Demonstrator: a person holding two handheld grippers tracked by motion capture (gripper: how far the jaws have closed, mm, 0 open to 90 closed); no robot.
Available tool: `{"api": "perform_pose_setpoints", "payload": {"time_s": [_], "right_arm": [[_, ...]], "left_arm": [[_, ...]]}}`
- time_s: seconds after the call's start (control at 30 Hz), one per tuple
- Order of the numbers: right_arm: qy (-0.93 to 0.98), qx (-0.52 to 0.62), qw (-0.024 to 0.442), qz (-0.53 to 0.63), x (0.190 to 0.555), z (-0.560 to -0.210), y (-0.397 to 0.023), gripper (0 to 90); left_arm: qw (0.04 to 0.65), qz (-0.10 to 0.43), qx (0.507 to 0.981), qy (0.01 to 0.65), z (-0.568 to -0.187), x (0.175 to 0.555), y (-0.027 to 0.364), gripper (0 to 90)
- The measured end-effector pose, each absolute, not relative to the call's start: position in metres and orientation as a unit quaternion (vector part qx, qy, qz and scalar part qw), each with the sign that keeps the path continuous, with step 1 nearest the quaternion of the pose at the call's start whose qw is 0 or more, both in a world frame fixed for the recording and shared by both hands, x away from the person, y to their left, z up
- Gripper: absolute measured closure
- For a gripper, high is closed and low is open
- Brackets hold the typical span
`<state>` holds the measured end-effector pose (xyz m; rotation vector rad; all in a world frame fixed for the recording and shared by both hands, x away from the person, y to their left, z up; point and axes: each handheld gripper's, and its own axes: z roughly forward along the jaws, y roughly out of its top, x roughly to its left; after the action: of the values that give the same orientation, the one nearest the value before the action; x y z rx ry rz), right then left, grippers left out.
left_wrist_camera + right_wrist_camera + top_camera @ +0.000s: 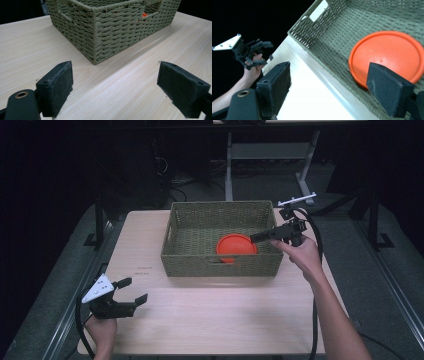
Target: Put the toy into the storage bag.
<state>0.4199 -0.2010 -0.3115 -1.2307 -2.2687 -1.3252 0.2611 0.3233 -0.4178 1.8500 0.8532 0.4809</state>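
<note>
Basket [222, 265], woven, olive-green, at the middle of our counter [210, 320], holding one orange plate [236, 245] flat on its floor toward the right wall. Our right gripper [260, 238] hangs over that wall with fingers [387, 92] released and empty, the plate lying below them, so we judge the placing done. Our left gripper [132, 291] rests near the counter's front left, fingers [56, 86] spread on nothing; only withdrawal seems left.
</note>
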Motion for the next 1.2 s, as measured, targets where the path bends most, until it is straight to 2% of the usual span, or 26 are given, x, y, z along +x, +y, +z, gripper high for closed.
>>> {"api": "perform_pose_setpoints", "payload": {"time_s": [0.8,1.2], "right_arm": [[-0.779,-0.396,0.103,-0.475,0.357,-0.325,-0.232,19.4],[-0.776,-0.409,0.098,-0.469,0.338,-0.341,-0.251,19.8]], "left_arm": [[0.498,0.199,0.768,0.350,-0.418,0.261,0.322,12.6],[0.498,0.198,0.768,0.352,-0.418,0.260,0.323,12.6]]}}
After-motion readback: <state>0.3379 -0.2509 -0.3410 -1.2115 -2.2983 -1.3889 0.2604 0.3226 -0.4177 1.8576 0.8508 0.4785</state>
